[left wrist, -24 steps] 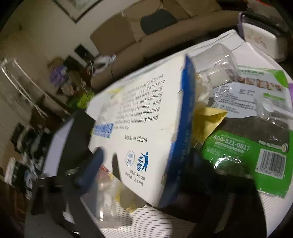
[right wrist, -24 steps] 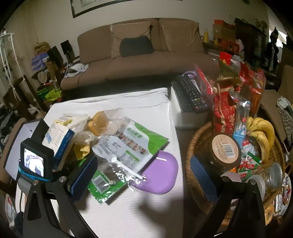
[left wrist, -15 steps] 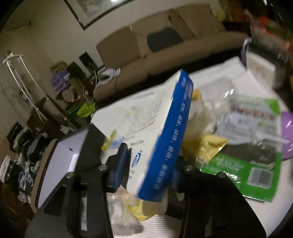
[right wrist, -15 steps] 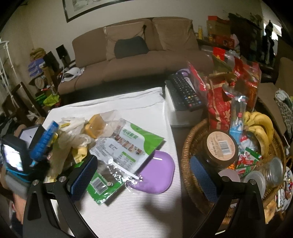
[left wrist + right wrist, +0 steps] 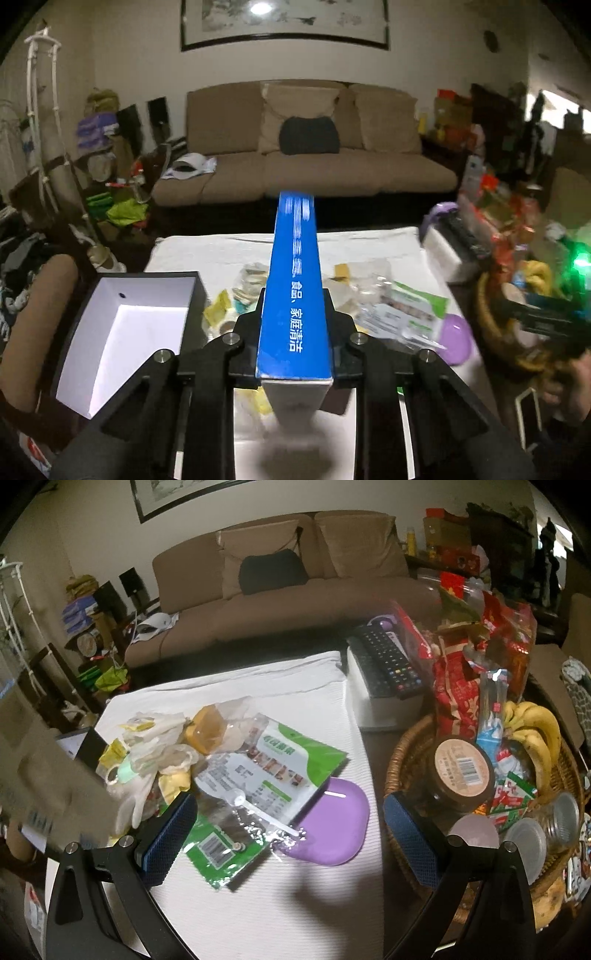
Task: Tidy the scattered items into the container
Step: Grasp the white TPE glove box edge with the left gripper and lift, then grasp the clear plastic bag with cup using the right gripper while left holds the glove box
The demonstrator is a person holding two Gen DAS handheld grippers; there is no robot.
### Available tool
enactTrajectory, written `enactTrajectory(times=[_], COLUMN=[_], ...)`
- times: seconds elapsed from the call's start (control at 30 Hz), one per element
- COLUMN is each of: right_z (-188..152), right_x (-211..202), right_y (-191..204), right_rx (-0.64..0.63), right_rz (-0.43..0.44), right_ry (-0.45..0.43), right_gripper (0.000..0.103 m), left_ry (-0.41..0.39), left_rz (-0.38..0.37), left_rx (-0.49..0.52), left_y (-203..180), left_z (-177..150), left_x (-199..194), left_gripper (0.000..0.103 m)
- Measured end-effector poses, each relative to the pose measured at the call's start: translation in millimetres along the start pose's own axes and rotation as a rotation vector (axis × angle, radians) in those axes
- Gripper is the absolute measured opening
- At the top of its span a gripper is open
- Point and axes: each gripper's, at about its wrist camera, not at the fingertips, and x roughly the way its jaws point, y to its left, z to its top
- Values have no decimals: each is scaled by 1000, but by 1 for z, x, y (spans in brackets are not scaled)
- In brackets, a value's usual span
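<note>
On the white-covered table [image 5: 369, 243] the open black container [image 5: 122, 332] waits at left. The left gripper [image 5: 293, 332] pinches the blue-edged box [image 5: 293, 280] aloft; next, swing it leftward over the container. The right gripper [image 5: 288, 834] hovers, jaws spread, empty.

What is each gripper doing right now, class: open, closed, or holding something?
Left gripper: closed on the flat blue-and-white cardboard box, held edge-up.
Right gripper: open wide, holding nothing.
</note>
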Motion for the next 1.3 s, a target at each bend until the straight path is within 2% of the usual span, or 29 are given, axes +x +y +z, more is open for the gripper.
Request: enactTrajectory(times=[0.13, 0.23, 0.27, 0.3, 0.37, 0.4, 0.53, 0.6, 0.67, 0.83, 0.9, 1.03, 1.1, 1.2, 1.3], right_z=[-2, -4, -5, -5, -6, -6, -6, -5, -5, -12, -18, -32, -37, -36, -34], right_x=[1, 2, 3, 4, 6, 8, 16, 20, 27, 54, 67, 89, 97, 102, 110], right_y=[9, 16, 19, 20, 21, 21, 16, 10, 4, -17, -28, -51, -59, -55, -46], right_rx=[-6, -19, -24, -27, -32, -33, -23, -8, 15, 120, 197, 399, 473, 448, 433], right_rz=[20, 29, 28, 26, 30, 32, 35, 44, 70, 149, 192, 338, 389, 358, 393], right_ry=[5, 10, 11, 11, 15, 19, 35, 46, 62, 151, 202, 285, 302, 310, 312], right_gripper=[103, 103, 103, 103, 103, 103, 103, 103, 103, 103, 103, 103, 103, 103, 103], left_ry=[31, 69, 61, 53, 30, 22, 90, 123, 124, 88, 100, 135, 124, 102, 81], left_rz=[-16, -38, -37, -16, 45, 54, 25, 21, 11, -16, -26, -66, -104, -102, -104], left_rx=[0, -49, -65, -73, -67, -72, -132, -131, -130, -108, -97, -98, -120, -119, -129], left_y=[-7, -5, -3, -2, -1, 0, 9, 9, 8, 3, -8, -17, -14, -13, -8], left_z=[-12, -26, -32, -38, -49, -53, -66, -72, -74, -64, -61, -56, -56, -53, -51], left_x=[24, 57, 65, 72, 85, 90, 116, 128, 133, 128, 128, 133, 130, 125, 119], left_gripper=[21, 21, 24, 36, 47, 47, 47, 42, 20, 20, 20, 19, 19, 19, 19])
